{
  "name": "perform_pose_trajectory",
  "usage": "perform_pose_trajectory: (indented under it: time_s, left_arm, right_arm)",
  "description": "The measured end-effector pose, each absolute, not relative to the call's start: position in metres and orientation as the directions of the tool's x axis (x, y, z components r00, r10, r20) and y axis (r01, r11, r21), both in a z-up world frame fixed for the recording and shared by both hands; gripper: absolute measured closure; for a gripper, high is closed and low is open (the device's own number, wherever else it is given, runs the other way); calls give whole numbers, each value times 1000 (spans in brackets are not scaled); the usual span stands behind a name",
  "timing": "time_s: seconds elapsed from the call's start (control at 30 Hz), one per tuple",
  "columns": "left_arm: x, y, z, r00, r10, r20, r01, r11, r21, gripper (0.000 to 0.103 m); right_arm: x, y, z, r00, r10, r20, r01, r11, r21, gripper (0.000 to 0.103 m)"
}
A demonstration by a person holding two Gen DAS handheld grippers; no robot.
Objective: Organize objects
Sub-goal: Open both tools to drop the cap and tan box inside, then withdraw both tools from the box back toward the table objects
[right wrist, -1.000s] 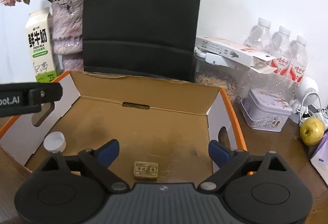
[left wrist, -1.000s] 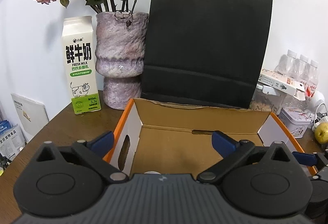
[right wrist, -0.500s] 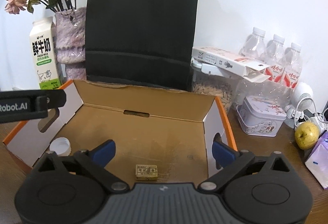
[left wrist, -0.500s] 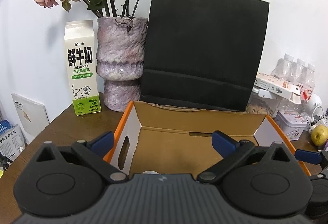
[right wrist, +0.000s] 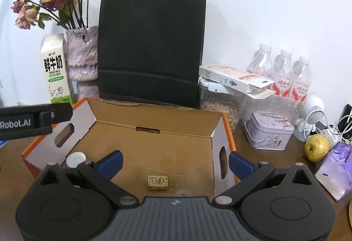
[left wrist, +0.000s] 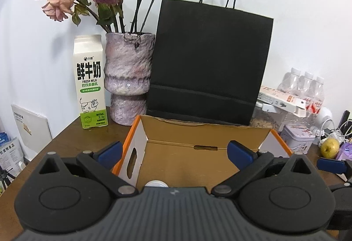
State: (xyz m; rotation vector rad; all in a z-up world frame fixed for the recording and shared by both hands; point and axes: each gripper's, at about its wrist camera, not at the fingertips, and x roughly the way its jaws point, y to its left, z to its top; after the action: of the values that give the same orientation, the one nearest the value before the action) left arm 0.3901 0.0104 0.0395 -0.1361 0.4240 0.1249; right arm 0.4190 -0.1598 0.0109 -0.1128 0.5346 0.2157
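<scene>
An open cardboard box point(right wrist: 154, 117) with orange outer walls sits on the brown table; it also shows in the left wrist view point(left wrist: 198, 130). Inside lie a white bottle cap point(right wrist: 75, 159), partly seen in the left wrist view point(left wrist: 155, 184), and a small yellowish packet point(right wrist: 157, 182). My left gripper point(left wrist: 175, 151) is open and empty above the box's near left part. My right gripper point(right wrist: 175, 164) is open and empty above the box's near edge. The left gripper's body point(right wrist: 33, 121) shows at the left of the right wrist view.
Behind the box stand a black paper bag point(left wrist: 209, 64), a purple vase of dried roses point(left wrist: 128, 78) and a milk carton point(left wrist: 90, 82). To the right are a seed jar point(right wrist: 222, 106), a tin point(right wrist: 271, 130), water bottles point(right wrist: 281, 73), a pear point(right wrist: 316, 148) and a purple pack point(right wrist: 336, 166).
Both grippers have pulled back and risen from the box; the scene looks smaller and more of the bag handles and flowers shows. The jaws stayed open. Nothing in the box moved.
</scene>
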Motion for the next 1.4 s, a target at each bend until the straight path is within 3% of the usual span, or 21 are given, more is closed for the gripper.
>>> perform_pose_trajectory:
  time_s: [1.4]
  left_arm:
    - [222, 8, 67, 947, 25, -320, -62, 993, -105, 0]
  right_arm:
    - [248, -200, 44, 890, 208, -406, -241, 970, -31, 0]
